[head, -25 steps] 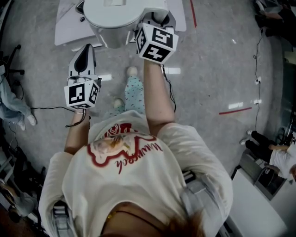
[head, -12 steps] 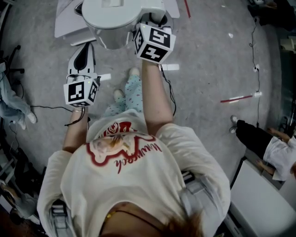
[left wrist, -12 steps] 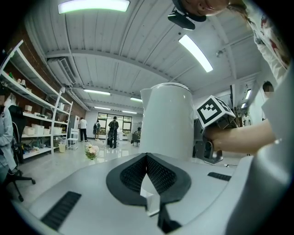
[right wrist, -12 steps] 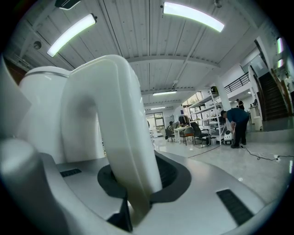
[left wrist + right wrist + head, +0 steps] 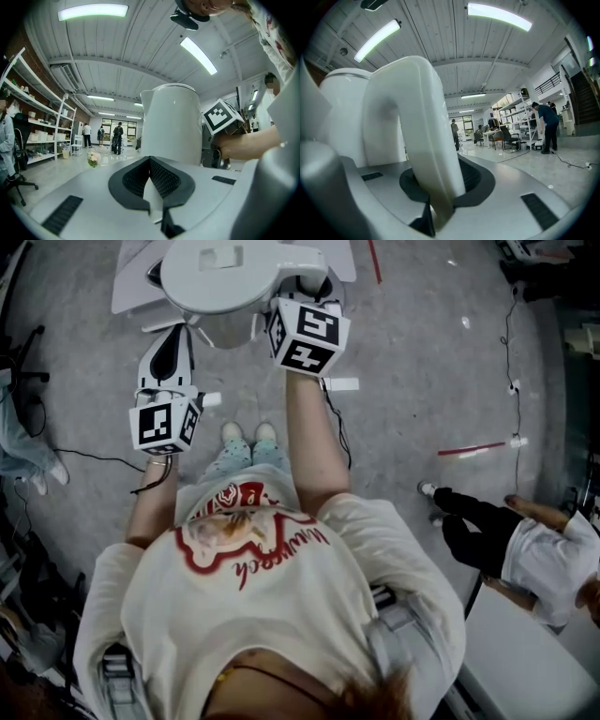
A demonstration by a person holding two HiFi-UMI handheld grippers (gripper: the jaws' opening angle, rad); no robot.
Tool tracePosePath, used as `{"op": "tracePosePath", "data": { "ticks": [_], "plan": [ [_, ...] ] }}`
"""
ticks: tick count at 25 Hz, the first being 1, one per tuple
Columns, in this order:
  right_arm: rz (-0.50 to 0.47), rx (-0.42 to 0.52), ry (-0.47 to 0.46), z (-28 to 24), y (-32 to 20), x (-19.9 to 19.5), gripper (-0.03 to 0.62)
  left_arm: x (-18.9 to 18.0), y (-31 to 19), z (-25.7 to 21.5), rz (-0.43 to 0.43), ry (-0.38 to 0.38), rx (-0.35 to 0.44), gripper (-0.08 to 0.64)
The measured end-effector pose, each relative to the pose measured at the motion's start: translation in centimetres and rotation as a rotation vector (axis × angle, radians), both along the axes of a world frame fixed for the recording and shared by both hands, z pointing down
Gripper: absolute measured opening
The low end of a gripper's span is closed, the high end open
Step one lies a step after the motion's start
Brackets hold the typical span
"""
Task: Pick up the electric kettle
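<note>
We see the electric kettle (image 5: 220, 277) in the air over the floor (image 5: 422, 362). Right gripper (image 5: 436, 206) is clamped on its handle (image 5: 417, 140). Left gripper (image 5: 154, 206) is narrow and empty, near the body. We judge the pickup is basically done. Next needs a firm grip with the kettle level.

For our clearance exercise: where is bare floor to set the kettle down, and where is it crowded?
Bare grey floor lies right of the person's right arm, as far as the red tape strip. Crowded: the top, with kettle and white board; the left, with a cable; the lower right, with a bystander.
</note>
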State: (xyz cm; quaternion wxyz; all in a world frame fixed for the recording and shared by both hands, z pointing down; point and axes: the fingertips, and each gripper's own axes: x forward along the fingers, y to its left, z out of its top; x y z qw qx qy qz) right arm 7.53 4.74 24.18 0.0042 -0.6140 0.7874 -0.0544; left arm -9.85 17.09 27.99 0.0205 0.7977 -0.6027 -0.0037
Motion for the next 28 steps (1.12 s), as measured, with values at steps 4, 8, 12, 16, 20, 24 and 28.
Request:
{"op": "tracePosePath", "data": {
  "ticks": [4, 8, 12, 16, 20, 24, 28],
  "plan": [
    [-0.002, -0.002, 0.019, -0.2, -0.1, 0.4, 0.064, 0.8, -0.1, -0.7, -0.012, 0.007, 0.009, -0.002],
    [0.000, -0.003, 0.011, -0.2, 0.1, 0.4, 0.064, 0.6, 0.0, -1.0, -0.006, -0.009, 0.020, -0.002],
    [0.002, -0.001, 0.009, -0.2, -0.5, 0.4, 0.064, 0.6, -0.7, -1.0, -0.006, -0.005, 0.019, -0.002],
    [0.004, 0.003, 0.013, -0.3, -1.2, 0.9, 0.064, 1.0, -1.5, -1.0, -0.006, -0.002, 0.019, -0.002],
    [0.011, -0.005, 0.010, 0.1, -1.4, 0.9, 0.064, 1.0, -1.7, -0.8, -0.003, -0.002, 0.016, -0.002],
    [0.019, -0.008, 0.004, 0.0, -1.5, 1.2, 0.064, 1.1, -2.0, -1.0, -0.004, 0.004, 0.019, -0.002],
    [0.024, -0.009, -0.004, 0.1, -1.9, 1.8, 0.064, 1.6, -2.5, -1.0, -0.004, 0.007, 0.020, -0.002]
  ]
}}
